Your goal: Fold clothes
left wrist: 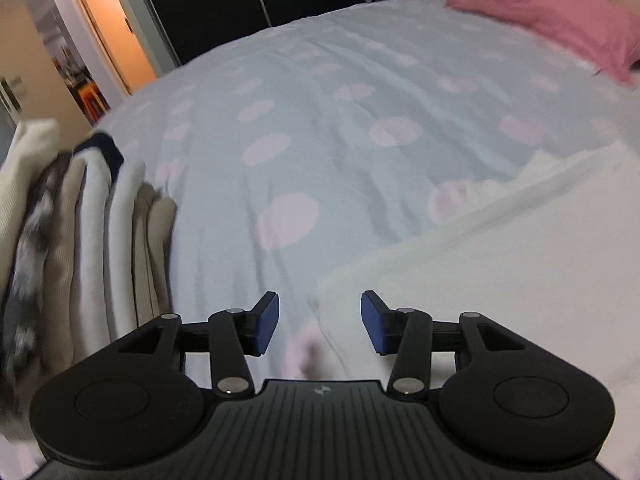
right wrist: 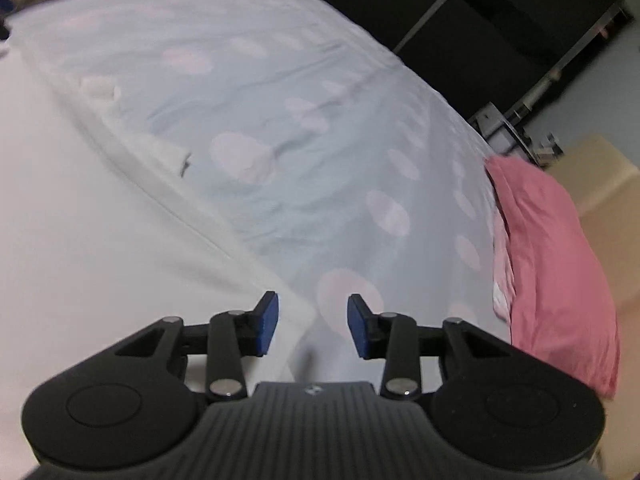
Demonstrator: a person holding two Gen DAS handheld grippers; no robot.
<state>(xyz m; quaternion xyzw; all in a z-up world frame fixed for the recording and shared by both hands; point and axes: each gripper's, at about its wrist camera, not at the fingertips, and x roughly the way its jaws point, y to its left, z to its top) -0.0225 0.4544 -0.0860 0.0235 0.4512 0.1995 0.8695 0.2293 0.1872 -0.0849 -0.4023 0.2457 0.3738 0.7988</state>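
Note:
A white garment [left wrist: 500, 264] lies spread flat on the pale blue bedcover with pink dots [left wrist: 328, 128]. In the left wrist view it fills the lower right. My left gripper [left wrist: 319, 322] is open and empty, just above the garment's near left corner. In the right wrist view the same white garment [right wrist: 92, 232] fills the left side. My right gripper [right wrist: 313, 327] is open and empty, over the garment's right corner, with its left finger above the cloth edge and its right finger above the bedcover [right wrist: 320, 128].
A stack of folded clothes [left wrist: 80, 248] stands at the left of the bed. A pink pillow [left wrist: 560, 20] lies at the head of the bed, also in the right wrist view [right wrist: 556, 264]. A lit doorway [left wrist: 108, 36] and dark wardrobe are beyond.

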